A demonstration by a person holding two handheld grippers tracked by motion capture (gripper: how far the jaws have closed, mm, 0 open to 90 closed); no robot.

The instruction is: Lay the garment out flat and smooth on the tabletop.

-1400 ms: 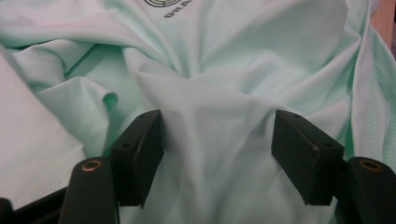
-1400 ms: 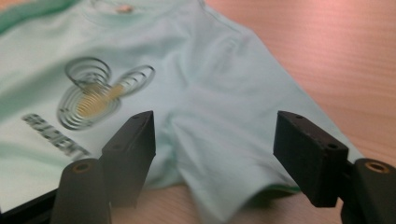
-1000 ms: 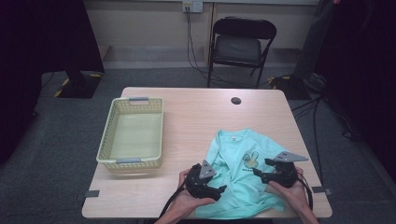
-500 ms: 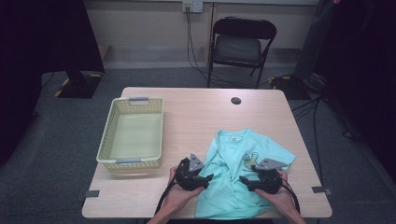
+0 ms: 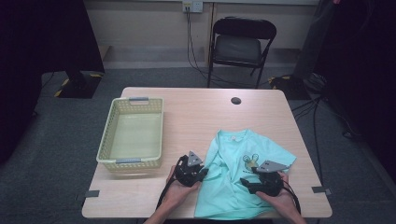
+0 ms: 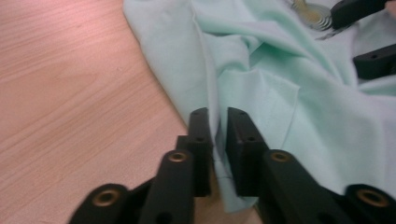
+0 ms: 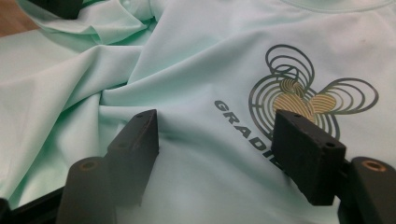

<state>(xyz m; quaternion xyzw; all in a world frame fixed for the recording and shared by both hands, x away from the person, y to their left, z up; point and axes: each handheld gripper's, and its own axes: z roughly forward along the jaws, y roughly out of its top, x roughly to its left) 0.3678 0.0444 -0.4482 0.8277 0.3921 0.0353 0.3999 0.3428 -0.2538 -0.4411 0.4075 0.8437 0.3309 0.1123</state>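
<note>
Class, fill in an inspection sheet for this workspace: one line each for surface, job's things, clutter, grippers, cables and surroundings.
Surface: light wooden table, bare at the middle.
Job's things: mint-green printed T-shirt, rumpled, at the near right.
Clutter: pale yellow plastic basket at the left, nothing in it; small round black disc near the far edge.
Grippers: left gripper has just closed its jaws, pinching the shirt's left edge; right gripper open, jaws either side of the chest print.
Cables: black cables trail from both grippers off the near edge; more hang from a wall socket.
Surroundings: black folding chair behind the table, grey carpet.
</note>
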